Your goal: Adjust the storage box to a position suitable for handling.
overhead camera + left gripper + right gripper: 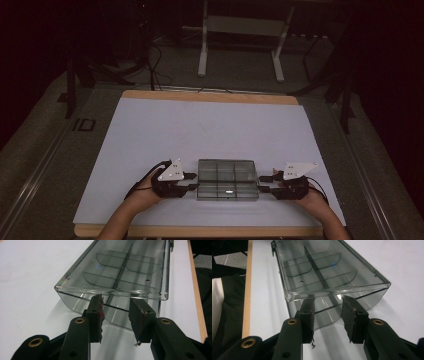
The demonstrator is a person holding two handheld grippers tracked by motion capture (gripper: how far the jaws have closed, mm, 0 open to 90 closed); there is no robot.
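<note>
— Dim room all round, with a white metal stand [240, 37] on the floor past the desk's far edge. What's on the desk [200, 130] itself?

— One smoky clear plastic box [228, 179], divided into compartments, lying near the front edge, about midway between the left and right edges.

— And the tongs?

— One at each short end. The left gripper [191, 181] faces the box's left end wall, the right gripper [265, 183] the right end wall, each held in a hand resting close to the front edge.

— Pinching it?

— No. In the left gripper view the two black pads stand spread, just short of the end wall with nothing between them. The right gripper view shows the same at the other end: pads apart, the wall just ahead of the tips.

— Anything in the compartments?

— A small pale glint in one front compartment; too small to tell what.
</note>
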